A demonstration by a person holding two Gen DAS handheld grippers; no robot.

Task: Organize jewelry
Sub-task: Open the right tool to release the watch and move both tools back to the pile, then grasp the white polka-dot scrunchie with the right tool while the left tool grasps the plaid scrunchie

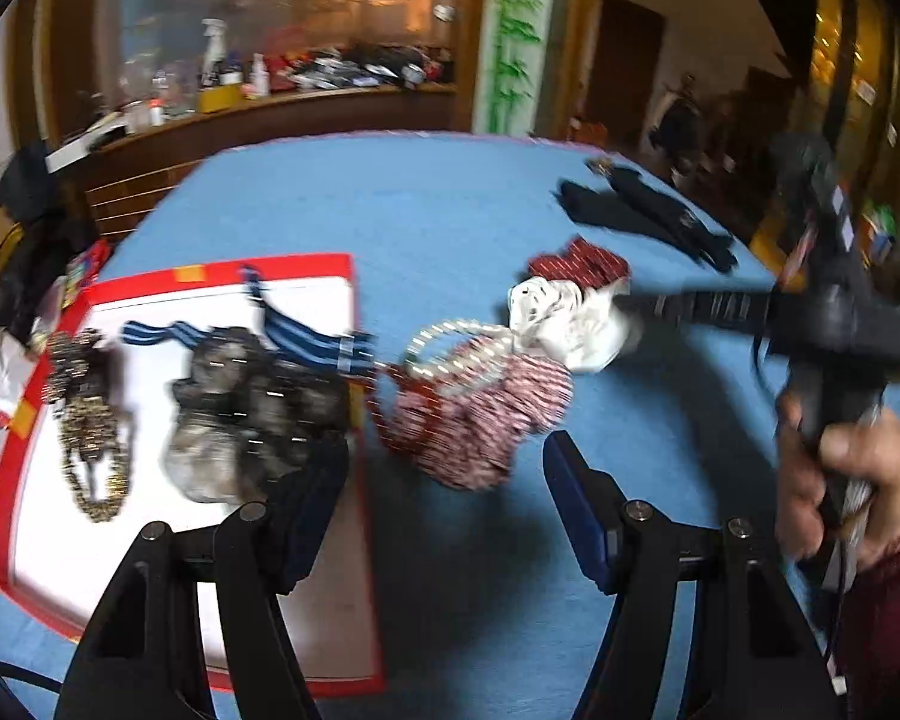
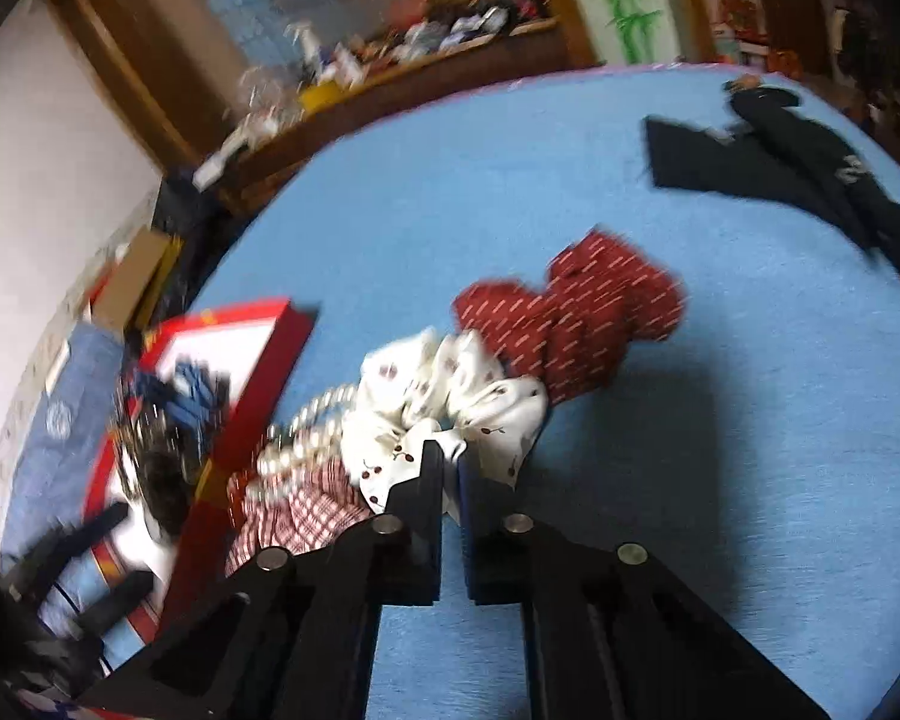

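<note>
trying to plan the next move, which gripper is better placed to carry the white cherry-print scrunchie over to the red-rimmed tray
Right. The right gripper is already shut on the white cherry-print scrunchie. The left gripper is open and empty, beside the red-rimmed tray, so it would have to reach and grasp first.

The table (image 2: 720,420) wears matt blue cloth with a fine weave. The white scrunchie (image 2: 450,384) looks like smooth, faintly satiny fabric, the pearl bracelet (image 2: 306,432) glossy beads, and the tray (image 1: 258,600) smooth white with a red rim. Both grippers' fingers (image 1: 576,510) are matt black plastic.
</note>
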